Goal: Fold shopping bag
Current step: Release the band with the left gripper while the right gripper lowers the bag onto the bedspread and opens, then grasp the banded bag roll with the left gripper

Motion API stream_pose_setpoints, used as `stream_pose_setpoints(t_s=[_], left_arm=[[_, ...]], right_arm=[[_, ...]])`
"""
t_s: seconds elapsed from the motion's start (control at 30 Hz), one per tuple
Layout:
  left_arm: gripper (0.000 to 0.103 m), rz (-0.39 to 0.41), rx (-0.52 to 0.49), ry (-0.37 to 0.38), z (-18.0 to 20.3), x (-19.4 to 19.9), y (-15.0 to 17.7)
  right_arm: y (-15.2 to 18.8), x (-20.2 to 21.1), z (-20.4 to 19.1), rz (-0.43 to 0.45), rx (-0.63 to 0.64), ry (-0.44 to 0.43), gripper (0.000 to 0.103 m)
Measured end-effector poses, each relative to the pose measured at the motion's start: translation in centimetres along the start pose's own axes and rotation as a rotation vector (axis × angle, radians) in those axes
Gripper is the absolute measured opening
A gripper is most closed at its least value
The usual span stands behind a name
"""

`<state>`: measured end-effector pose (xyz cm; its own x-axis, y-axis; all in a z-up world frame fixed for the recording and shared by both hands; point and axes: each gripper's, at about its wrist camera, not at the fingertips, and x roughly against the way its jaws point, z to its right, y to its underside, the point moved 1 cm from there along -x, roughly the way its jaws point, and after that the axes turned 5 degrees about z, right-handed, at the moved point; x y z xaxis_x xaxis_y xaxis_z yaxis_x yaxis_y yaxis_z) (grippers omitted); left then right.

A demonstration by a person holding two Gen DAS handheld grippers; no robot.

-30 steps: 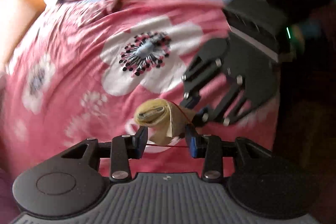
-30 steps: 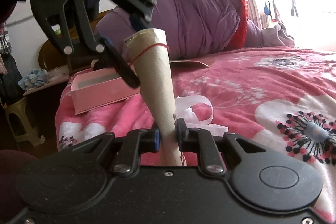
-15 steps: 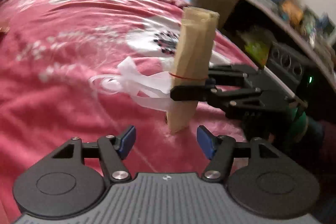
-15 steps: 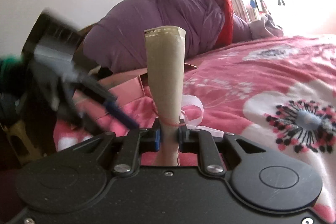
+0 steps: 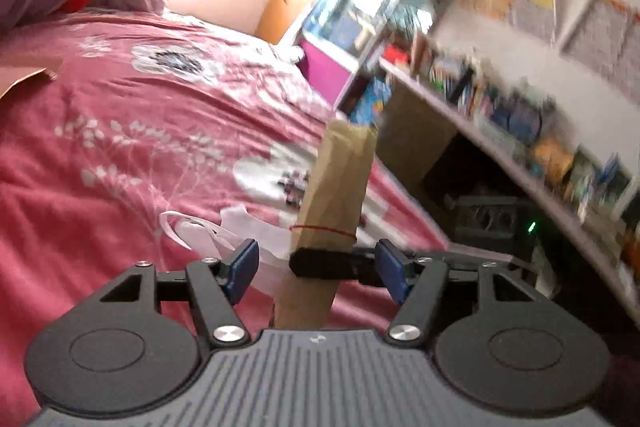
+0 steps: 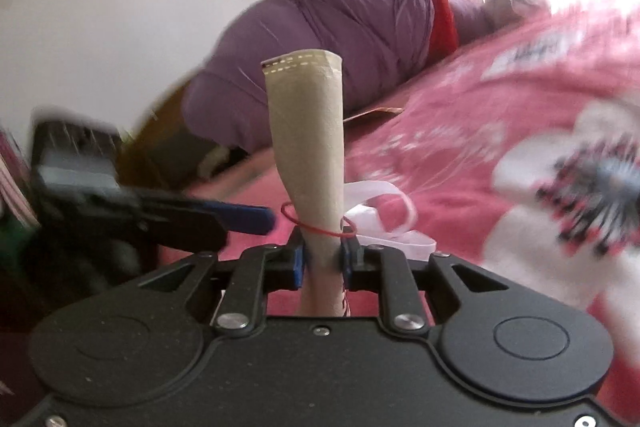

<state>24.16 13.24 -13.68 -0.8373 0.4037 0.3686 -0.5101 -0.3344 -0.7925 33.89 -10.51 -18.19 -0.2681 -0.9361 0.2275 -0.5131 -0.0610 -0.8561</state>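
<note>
- Right gripper (image 6: 323, 261) is clamped on the lower part of the rolled brown shopping bag (image 6: 310, 147), which stands upright between its blue pads, stitched end up.
- Left gripper (image 5: 316, 269) stands spread wide with nothing between its pads; the bag (image 5: 334, 195) rises in the gap, touching neither.
- A second ago the left gripper sat at the bag's upper end with the red rubber band (image 6: 320, 227) there; now the band rings the roll just above the right gripper's fingers (image 6: 298, 261), and the left gripper has drawn off to the left.
- In the right wrist view the left gripper (image 6: 244, 219) shows blurred, just beside the band, not touching the bag.
- White ribbon handles (image 6: 380, 223) trail from the roll to the right, over the pink floral bedspread (image 6: 460, 163).
- Open bedspread lies far and right; a purple quilt (image 6: 340, 39) heaps at the far end.
- Only the left wrist view shows the blurred, crowded shelf (image 5: 500, 115) close by the bed's right edge, and the right gripper's finger (image 5: 328, 263) crossing the bag.
</note>
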Motion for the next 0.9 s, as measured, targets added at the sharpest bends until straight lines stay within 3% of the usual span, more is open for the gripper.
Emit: stream_pose_setpoints(t_s=[0.03, 0.13, 0.2, 0.27, 0.4, 0.57, 0.73, 0.9], left_arm=[[0.064, 0.011, 0.018, 0.0, -0.2, 0.2, 0.2], [0.064, 0.043, 0.077, -0.002, -0.9, 1.1, 0.9], [0.064, 0.064, 0.117, -0.004, -1.3, 1.8, 1.3], [0.065, 0.092, 0.156, -0.019, -1.8, 2.2, 1.8], [0.068, 0.063, 0.132, -0.025, -0.9, 1.9, 2.7], [0.068, 0.0, -0.039, -0.029, 2.5, 0.9, 3.6], [0.068, -0.053, -0.16, -0.024, 5.5, -1.0, 4.0], [0.068, -0.161, -0.42, -0.081, 8.0, -4.9, 4.3]], right_arm=[[-0.1, 0.1, 0.1, -0.008, -0.015, 0.004, 0.025], [-0.3, 0.5, 0.4, -0.032, -0.061, 0.018, 0.059], [-0.4, 0.8, 0.6, -0.048, -0.092, 0.027, 0.063], [-0.5, 1.1, 0.8, -0.064, -0.123, 0.036, 0.076], [-0.6, 2.0, 1.2, -0.101, -0.155, 0.073, 0.078], [0.5, 5.1, 2.0, -0.169, -0.122, 0.176, 0.08], [1.4, 8.0, 2.5, -0.199, -0.097, 0.189, 0.08], [2.1, 12.2, 3.3, -0.129, -0.155, 0.214, 0.08]])
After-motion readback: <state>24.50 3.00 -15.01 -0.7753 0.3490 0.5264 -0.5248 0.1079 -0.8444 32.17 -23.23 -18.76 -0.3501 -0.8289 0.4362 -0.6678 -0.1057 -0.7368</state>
